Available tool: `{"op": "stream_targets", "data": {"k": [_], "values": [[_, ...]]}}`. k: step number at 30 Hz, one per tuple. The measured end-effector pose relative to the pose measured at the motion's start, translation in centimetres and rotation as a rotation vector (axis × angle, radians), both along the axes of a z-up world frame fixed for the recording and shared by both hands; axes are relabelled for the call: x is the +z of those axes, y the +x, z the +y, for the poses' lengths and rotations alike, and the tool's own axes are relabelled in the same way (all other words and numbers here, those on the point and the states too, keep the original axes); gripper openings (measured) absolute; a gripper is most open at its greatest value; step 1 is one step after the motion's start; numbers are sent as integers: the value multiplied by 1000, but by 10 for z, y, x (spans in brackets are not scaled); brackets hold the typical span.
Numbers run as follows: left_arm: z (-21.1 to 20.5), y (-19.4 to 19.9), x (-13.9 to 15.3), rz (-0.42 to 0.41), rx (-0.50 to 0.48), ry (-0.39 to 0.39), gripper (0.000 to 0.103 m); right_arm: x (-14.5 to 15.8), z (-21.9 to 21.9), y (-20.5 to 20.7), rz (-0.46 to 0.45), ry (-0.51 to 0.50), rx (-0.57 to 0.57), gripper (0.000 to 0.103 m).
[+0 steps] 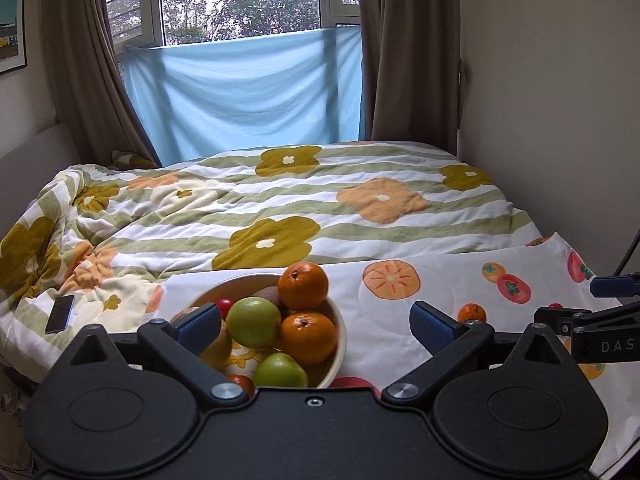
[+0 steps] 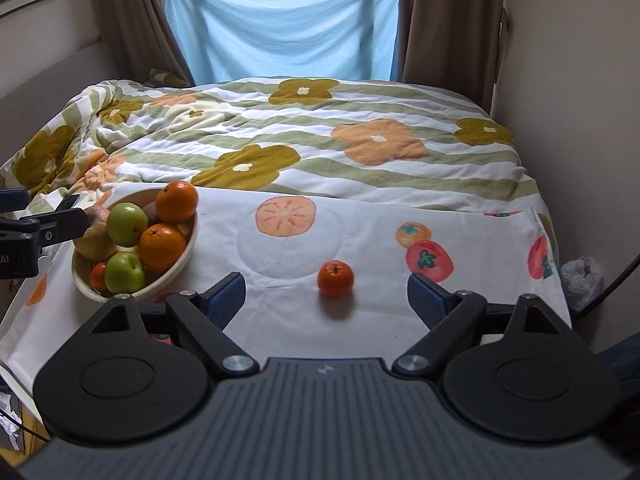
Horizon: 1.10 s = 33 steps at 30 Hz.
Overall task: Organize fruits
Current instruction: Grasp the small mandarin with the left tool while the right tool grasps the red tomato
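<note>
While fruits fill the bowl (image 2: 188, 250), a small orange (image 2: 335, 278) sits alone.

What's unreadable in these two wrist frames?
- Bowl near side, left wrist view: hidden by the left hand-held gripper body and finger.
- Brownish fruit, left wrist view: mostly behind the apple and orange.
- Phone screen: too small.
- Bag, right wrist view: contents unclear.

Soft daylight enters through the glass window (image 1: 240, 0) behind; both pictures are sharp, edges bend strongly, and the small orange tangerine (image 2: 335, 278) casts a faint shadow.
</note>
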<state>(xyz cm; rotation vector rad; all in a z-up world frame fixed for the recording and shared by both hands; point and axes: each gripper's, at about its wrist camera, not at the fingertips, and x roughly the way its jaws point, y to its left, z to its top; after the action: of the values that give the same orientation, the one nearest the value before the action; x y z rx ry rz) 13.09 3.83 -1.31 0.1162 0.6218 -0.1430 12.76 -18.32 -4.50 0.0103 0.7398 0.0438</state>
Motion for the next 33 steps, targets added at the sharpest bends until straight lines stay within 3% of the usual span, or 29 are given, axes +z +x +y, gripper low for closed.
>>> {"op": "stream_targets", "data": {"k": [10,21,23,27,33], "values": [[-93,11,-34,30,-84,3,102,-32,-89,15,41,41,-74,103],[-168,49,-94,54,-161,93,96,-77,-126,48,52,100,-77,99],[-174,56,-100,58,-170,96,92,-82,-128,54,58,105,-82,94],[-181,68,-110,75,-173,110,87,-91,-135,59,71,130,-95,94],[-187,78,-125,114,-180,118,74,-101,-134,60,99,135,-78,77]]}}
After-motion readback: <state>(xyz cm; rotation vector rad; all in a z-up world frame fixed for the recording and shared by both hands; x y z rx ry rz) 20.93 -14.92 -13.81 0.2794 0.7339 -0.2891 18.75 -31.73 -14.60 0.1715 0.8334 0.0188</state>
